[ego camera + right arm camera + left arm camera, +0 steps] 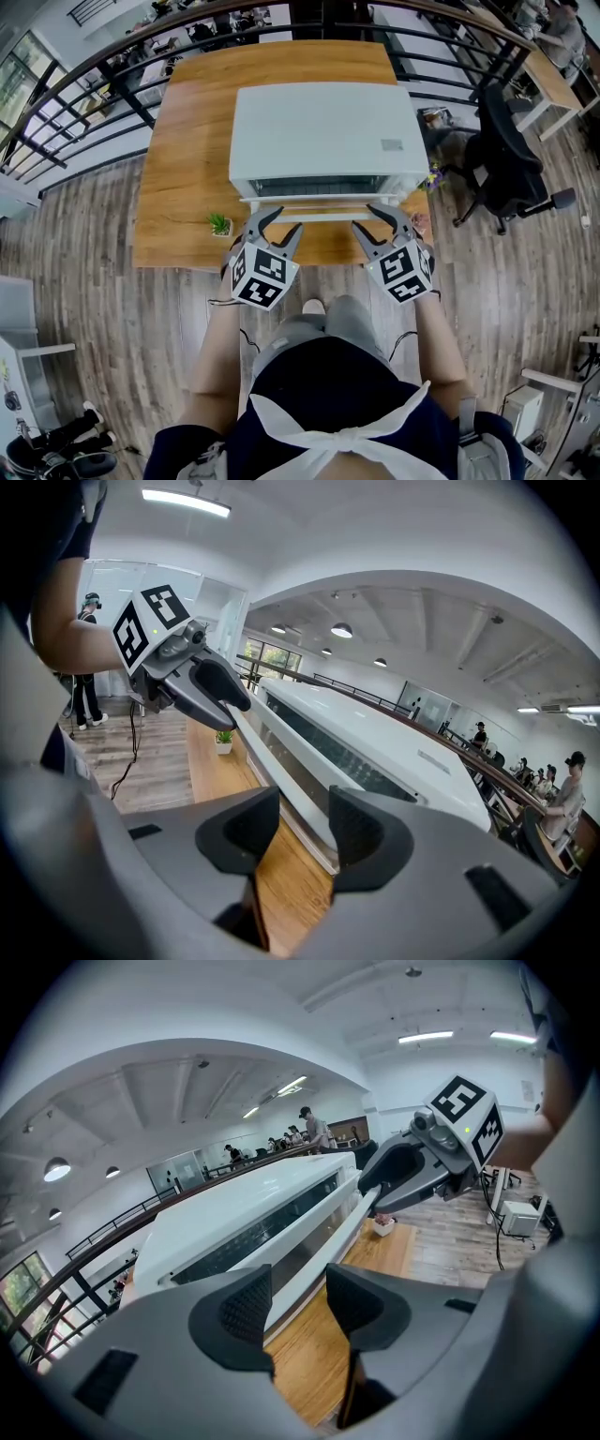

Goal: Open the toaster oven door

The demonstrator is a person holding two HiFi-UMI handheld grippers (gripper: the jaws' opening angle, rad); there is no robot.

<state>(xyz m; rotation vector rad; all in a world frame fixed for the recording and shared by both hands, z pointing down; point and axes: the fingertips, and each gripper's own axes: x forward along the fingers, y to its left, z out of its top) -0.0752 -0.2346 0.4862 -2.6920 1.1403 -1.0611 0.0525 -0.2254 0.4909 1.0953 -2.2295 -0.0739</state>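
Observation:
A white toaster oven [319, 131] stands on the wooden table [187, 169], its glass door facing me and shut. The white handle bar [319, 213] runs along the door's front. My left gripper [279, 223] is open at the bar's left part, and my right gripper [370, 222] is open at its right part, both tips close to the bar. In the left gripper view the handle [323, 1251] shows in the gap of the left gripper [295, 1302], untouched by the pads. The right gripper [302, 832] likewise frames the handle [281, 771] without pressing it.
A small potted plant [220, 225] sits on the table left of the oven, and a little flower pot [431, 176] at its right. A black office chair [506, 159] stands right of the table. A dark railing [84, 112] curves behind it.

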